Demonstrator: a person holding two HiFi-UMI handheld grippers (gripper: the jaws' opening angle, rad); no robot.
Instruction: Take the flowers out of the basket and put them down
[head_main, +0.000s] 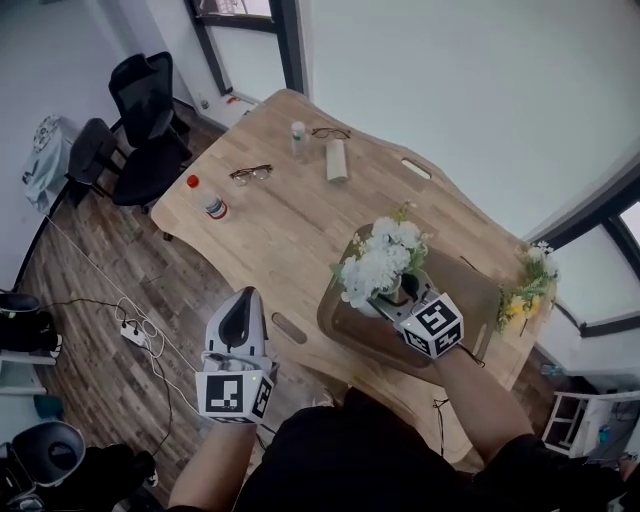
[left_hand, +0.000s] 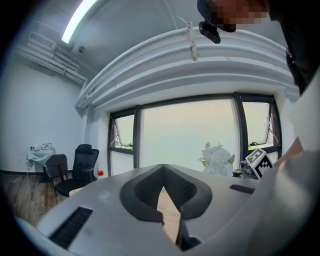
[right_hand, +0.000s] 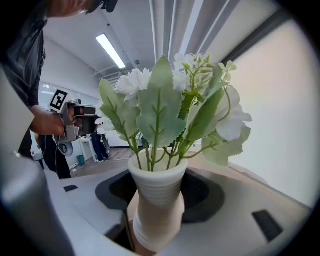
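A bunch of white flowers stands in a ribbed white vase. My right gripper is shut on the vase, one jaw on each side of its body. The bunch is over the left end of the brown basket; whether the vase rests in it I cannot tell. A bunch of yellow flowers lies at the basket's far right end. My left gripper hangs shut and empty off the table's near edge, to the left. In the left gripper view the white flowers show far off to the right.
On the wooden table lie a red-capped bottle, a clear bottle, two pairs of glasses, and a pale cylinder. Black chairs stand at the far left. A power strip with cables lies on the floor.
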